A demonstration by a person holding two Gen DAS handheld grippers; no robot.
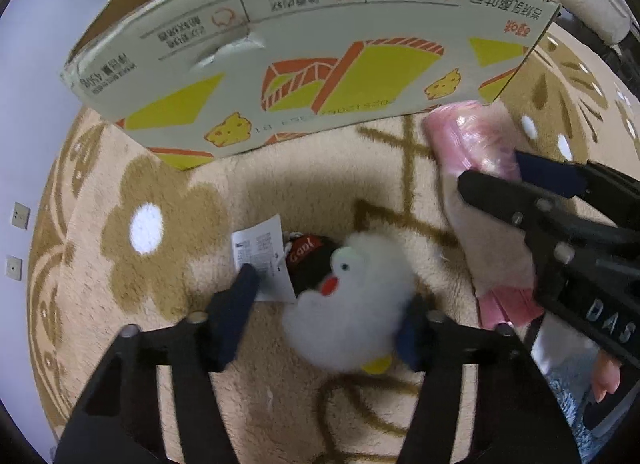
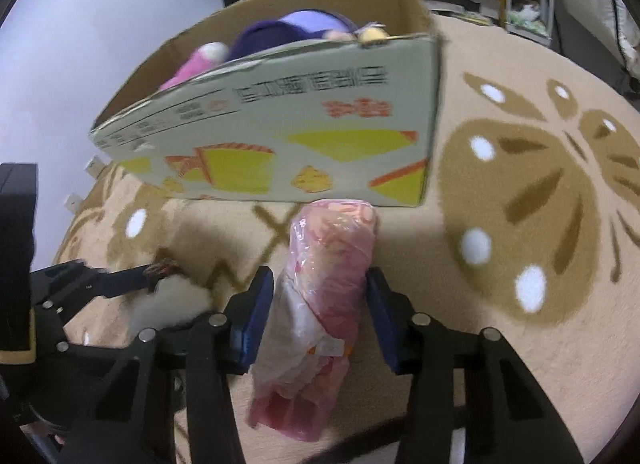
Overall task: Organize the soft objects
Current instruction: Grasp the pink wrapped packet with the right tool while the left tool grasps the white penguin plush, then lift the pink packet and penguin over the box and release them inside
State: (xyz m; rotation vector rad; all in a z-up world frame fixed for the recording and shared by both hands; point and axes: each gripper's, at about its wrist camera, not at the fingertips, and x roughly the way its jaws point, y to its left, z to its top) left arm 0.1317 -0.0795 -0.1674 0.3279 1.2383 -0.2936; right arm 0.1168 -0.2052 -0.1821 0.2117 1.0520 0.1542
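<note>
On the rug (image 2: 520, 364), two toys remain: the left gripper (image 1: 324, 316) straddles the duck (image 1: 352, 304), pads not clearly pressing, while the right gripper (image 2: 320, 324) squeezes the pink roll (image 2: 320, 304). Several plushies already fill the box (image 2: 280, 136) (its near wall stands in the way).

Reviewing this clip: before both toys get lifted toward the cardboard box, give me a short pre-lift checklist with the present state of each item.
1. Left gripper straddles the white plush duck: ok.
2. Left fingers pressing the duck: cannot tell; one side is hidden in the fur.
3. Paper tag clear of the left fingers: not ok, it lies at one fingertip.
4. Right gripper around the pink wrapped plush: ok, both fingers lie against the wrap.
5. Cardboard box open at the top: ok.
6. Room left in the box: cannot tell.
</note>
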